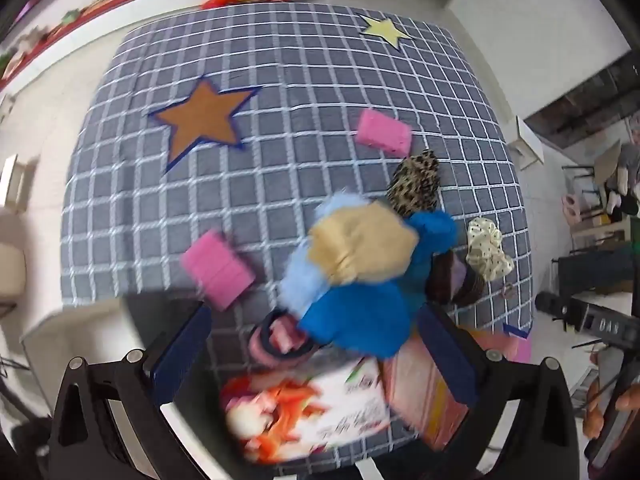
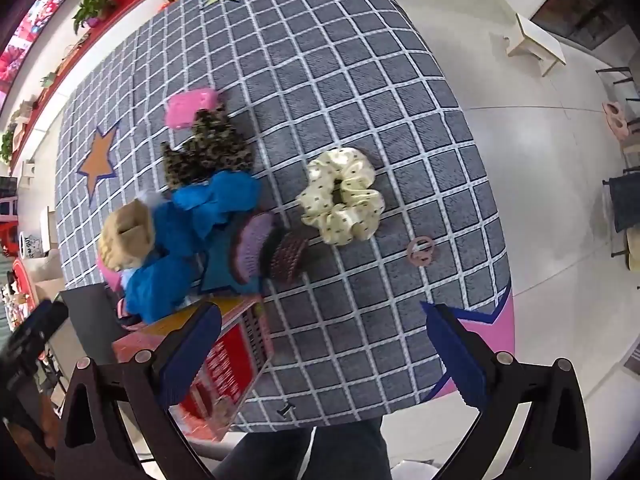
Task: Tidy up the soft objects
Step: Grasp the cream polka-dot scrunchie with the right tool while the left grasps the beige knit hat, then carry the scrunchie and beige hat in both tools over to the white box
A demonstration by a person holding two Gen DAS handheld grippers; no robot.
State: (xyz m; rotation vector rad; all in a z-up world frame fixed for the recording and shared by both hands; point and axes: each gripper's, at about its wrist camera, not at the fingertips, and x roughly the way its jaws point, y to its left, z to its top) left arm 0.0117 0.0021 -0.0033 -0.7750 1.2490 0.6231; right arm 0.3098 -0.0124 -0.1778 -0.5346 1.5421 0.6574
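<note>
On the grey checked tablecloth [image 1: 280, 80] a heap of soft things lies near the front: a tan plush piece [image 1: 360, 248], light blue fluff [image 1: 298, 280] and bright blue cloth [image 1: 356, 320]. Around it are a leopard scrunchie [image 1: 416, 184], a cream dotted scrunchie [image 1: 488, 254] and two pink sponges [image 1: 384, 132] [image 1: 218, 270]. My left gripper [image 1: 316, 356] hangs open above the heap's near edge, gripping nothing. My right gripper [image 2: 324, 356] is open over bare cloth, in front of the cream scrunchie [image 2: 340, 196]. The blue cloth [image 2: 216, 200] and leopard scrunchie [image 2: 208, 156] lie to its left.
A printed food box [image 1: 308, 412] lies at the table's near edge, partly under the heap. Purple and brown hair clips [image 2: 272, 252], a small pink ring [image 2: 421, 251] and a pink band roll [image 1: 280, 340] are nearby. A person's legs [image 2: 304, 452] stand at the front edge. White floor surrounds the table.
</note>
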